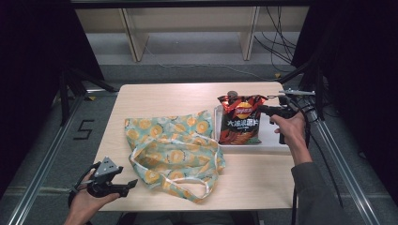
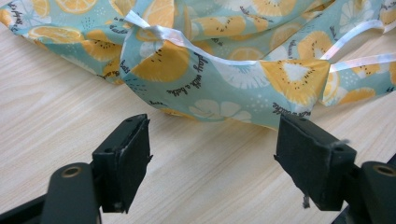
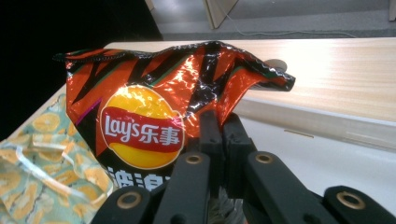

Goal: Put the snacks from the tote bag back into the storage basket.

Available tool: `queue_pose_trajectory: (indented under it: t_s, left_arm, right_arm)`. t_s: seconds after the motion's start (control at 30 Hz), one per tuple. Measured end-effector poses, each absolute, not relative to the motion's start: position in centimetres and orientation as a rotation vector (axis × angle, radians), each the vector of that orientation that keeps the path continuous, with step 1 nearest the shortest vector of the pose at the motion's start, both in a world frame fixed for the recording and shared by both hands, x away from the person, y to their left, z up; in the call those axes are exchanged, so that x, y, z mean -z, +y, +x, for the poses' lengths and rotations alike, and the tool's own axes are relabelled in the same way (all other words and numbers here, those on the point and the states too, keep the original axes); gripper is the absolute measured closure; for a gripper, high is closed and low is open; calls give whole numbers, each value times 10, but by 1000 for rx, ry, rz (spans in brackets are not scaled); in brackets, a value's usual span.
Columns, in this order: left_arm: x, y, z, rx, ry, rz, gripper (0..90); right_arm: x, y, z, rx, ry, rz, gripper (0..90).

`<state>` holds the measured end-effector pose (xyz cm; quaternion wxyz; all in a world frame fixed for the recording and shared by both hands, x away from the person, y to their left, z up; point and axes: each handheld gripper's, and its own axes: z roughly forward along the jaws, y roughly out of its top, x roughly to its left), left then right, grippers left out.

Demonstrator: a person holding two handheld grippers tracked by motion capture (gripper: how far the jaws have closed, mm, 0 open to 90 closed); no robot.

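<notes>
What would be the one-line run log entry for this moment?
right tool: shut on orange foil crisp bag | left tool: open, before teal fruit-print cloth bag | white tray

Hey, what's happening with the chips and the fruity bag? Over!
Right hand-held gripper shut on Lay's chip bag, above white tray. Left hand-held gripper open, near fruit-print tote bag.

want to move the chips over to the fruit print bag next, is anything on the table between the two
Nothing visible stands between them. The chip bag, pinched by the right gripper, stands at the left end of the white tray, and the fruit-print bag lies right beside that end; only the tray's low rim must be crossed.
</notes>
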<state>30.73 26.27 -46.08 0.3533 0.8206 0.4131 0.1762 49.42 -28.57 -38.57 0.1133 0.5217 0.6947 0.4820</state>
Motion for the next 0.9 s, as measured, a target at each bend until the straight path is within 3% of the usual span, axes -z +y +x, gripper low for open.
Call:
queue_pose_trajectory:
  t_s: [0.47, 0.6, 0.67, 0.9]
  left_arm:
    - [461, 262, 308, -450, 1062, 2126, 252]
    - [458, 265, 308, -452, 1026, 2195, 252]
    - [461, 262, 307, -455, 1061, 2122, 252]
    - [461, 263, 308, -451, 1068, 2121, 252]
  right_arm:
    - [397, -280, 509, -1387, 2004, 1555, 874]
    - [400, -280, 513, -1367, 1998, 1544, 849]
    - [400, -276, 511, -1361, 1988, 1598, 833]
    - [405, -270, 515, -1310, 1983, 1614, 810]
